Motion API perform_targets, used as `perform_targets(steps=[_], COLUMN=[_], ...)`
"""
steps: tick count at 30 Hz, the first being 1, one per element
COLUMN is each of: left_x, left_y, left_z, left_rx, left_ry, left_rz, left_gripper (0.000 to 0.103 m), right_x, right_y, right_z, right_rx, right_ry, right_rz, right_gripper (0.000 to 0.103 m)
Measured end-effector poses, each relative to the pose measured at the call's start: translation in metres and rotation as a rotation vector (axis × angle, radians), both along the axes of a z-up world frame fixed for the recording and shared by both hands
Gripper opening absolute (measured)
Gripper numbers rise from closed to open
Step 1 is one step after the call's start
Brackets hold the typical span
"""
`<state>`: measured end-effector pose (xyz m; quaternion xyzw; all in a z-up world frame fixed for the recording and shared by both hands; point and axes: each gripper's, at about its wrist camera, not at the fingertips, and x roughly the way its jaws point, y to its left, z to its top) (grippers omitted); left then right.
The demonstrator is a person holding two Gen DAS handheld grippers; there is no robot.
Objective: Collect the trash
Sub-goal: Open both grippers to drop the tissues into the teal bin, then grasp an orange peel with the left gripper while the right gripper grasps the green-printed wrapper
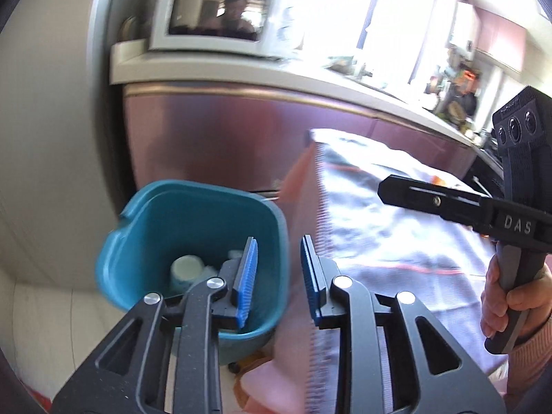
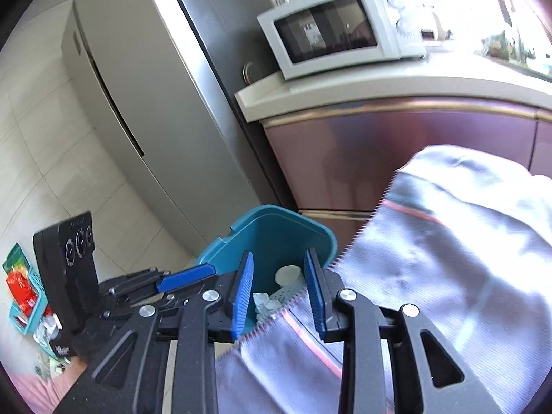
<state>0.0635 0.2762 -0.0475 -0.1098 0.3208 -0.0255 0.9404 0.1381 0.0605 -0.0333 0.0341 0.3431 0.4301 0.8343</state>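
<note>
A teal trash bin (image 1: 193, 227) stands on the floor by the cabinet, with a white cup (image 1: 184, 269) and crumpled paper inside; it also shows in the right wrist view (image 2: 276, 238). A large silver foil bag (image 1: 390, 220) with serrated edge hangs right of the bin; it also shows in the right wrist view (image 2: 448, 262). My left gripper (image 1: 277, 276) is open above the bin's right rim, empty. My right gripper (image 2: 278, 293) is open over the bin, the bag's edge below its jaws, not clamped.
A white microwave (image 2: 331, 34) sits on the counter (image 2: 379, 86) above maroon cabinets. A grey fridge (image 2: 145, 103) stands left. A small teal basket with red packets (image 2: 24, 293) lies on the floor at left.
</note>
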Motion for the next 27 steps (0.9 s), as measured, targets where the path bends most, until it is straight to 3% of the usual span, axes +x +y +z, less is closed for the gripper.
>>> perform_targets(steps=[13,18,27], left_x=[0.027,0.036,0.068], left_y=[-0.114,-0.160,-0.206], left_z=[0.019,0.020,0.024], left_rx=[0.006,0.029,0.047], left_ry=[-0.030,-0.023,-0.005], left_rz=[-0.272,-0.356,-0.434], left_gripper=[0.033,0.033,0.033], right_x=[-0.039,-0.045,-0.049], right_y=[-0.126,-0.181,-0.272], right_z=[0.010,0.001,-0.018], right_rx=[-0.003,-0.008,0.008], right_ry=[-0.084,-0.065,-0.026], right_rz=[-0.238,-0.364,-0.595], right_gripper=[0.039,0.039,0.040])
